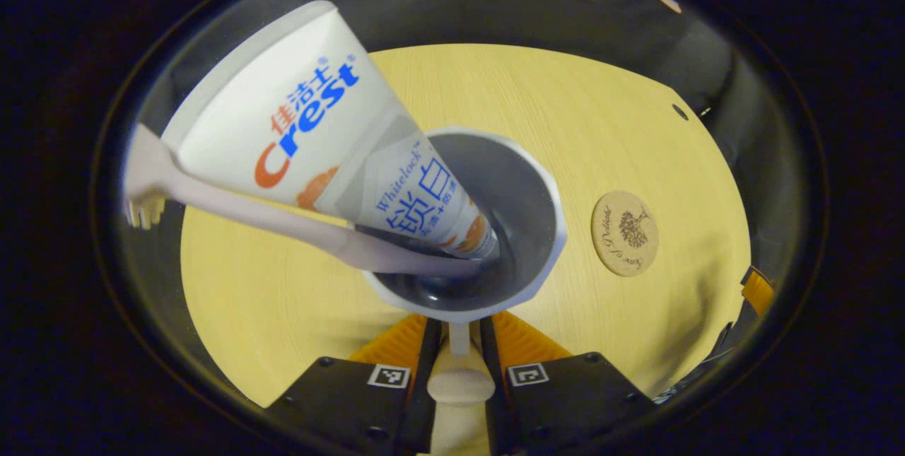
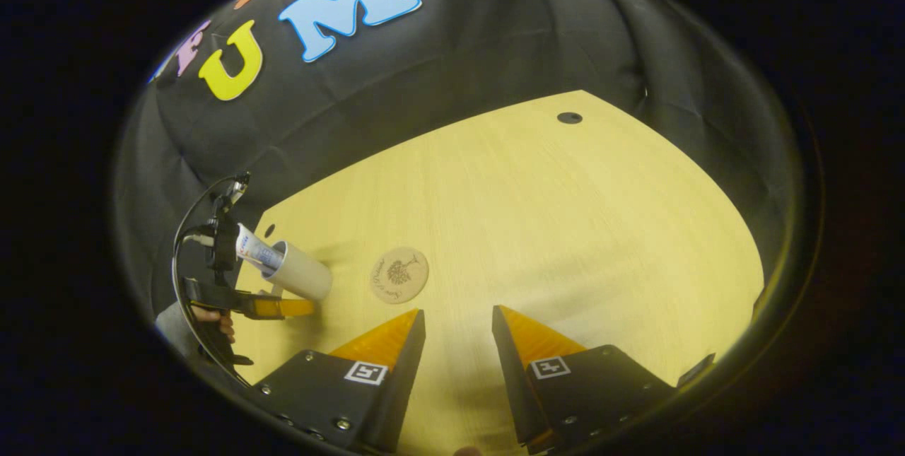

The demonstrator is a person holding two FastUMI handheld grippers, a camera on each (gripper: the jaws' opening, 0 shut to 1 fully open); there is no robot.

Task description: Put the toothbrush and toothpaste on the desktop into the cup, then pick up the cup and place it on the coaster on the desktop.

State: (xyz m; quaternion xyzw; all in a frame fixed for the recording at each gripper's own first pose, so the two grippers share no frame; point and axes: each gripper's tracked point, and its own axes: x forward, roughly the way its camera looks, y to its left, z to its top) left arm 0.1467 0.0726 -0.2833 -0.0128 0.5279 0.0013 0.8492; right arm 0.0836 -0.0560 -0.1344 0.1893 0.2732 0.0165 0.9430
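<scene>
Clamping the cup (image 1: 488, 230) by its handle, left gripper (image 1: 458, 332); right gripper (image 2: 458, 329) apart above the desktop (image 2: 565, 230)

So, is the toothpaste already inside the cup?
Yes. The toothpaste stands tilted in the cup, cap end down, beside the toothbrush.

Left gripper (image 1: 456, 343) fingers clamped on cup handle (image 1: 459, 378); right gripper (image 2: 458, 343) fingers apart, hovering.

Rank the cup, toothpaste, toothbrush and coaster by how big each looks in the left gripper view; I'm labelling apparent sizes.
1. toothpaste, though it sits nearest the camera, which inflates it.
2. cup.
3. toothbrush: long but thin, so its place against the cup is unsure.
4. coaster, clearly smallest.
</scene>
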